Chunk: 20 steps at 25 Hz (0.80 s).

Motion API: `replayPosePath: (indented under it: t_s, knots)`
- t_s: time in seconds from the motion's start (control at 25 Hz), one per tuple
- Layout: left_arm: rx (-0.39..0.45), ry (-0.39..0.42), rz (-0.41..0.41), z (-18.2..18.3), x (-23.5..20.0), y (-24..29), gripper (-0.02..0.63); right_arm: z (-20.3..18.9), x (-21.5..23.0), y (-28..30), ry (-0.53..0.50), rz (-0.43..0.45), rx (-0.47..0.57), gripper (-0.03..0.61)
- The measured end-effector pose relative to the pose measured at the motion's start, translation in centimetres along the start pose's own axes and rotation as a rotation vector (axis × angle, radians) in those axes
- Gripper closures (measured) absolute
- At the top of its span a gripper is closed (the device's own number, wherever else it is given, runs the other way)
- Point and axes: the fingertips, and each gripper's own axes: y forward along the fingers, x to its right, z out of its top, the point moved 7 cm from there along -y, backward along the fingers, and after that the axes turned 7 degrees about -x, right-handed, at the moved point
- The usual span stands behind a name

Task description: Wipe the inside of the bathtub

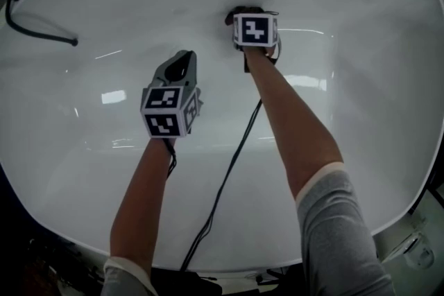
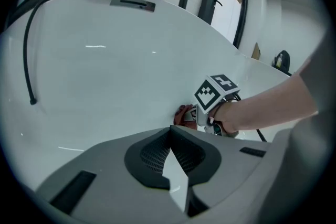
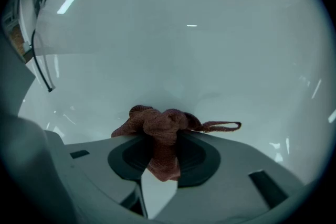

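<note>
- We are pinching a reddish-brown cloth (image 3: 163, 131) in our right gripper (image 3: 164, 155). Its jaws are clamping the bunched middle, and a thin loop is sticking out to the right.
- The cloth is lying against the white inner wall of the bathtub (image 1: 104, 100), on the side away from us.
- Our left gripper (image 1: 182, 64) is hovering over the tub's inside, nearer to us than the right one, with its jaws pressed together on nothing.
- A black cable (image 1: 223, 187) is running from the right gripper back toward us, and a black hose (image 1: 35, 32) is lying at the tub's upper left.
</note>
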Motion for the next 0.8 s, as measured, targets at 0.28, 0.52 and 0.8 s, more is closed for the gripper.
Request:
replayPosePath:
  t_s: [0.28,0.52,0.8]
  knots:
    - [0.013,0.019,0.023,2.2,-0.2,-2.4,0.606,2.7,-4.6,-3.0,-0.061,0.078,0.055,0.459]
    - [0.028,0.026,0.011,4.2,0.9,-3.6,0.606,3.9,1.2,-5.9,-0.032,-0.02,0.092,0.459]
    - [0.046,0.034,0.011,5.9,2.2,-4.4,0.606,5.6,-0.9,-8.4,-0.042,0.036,0.077,0.459]
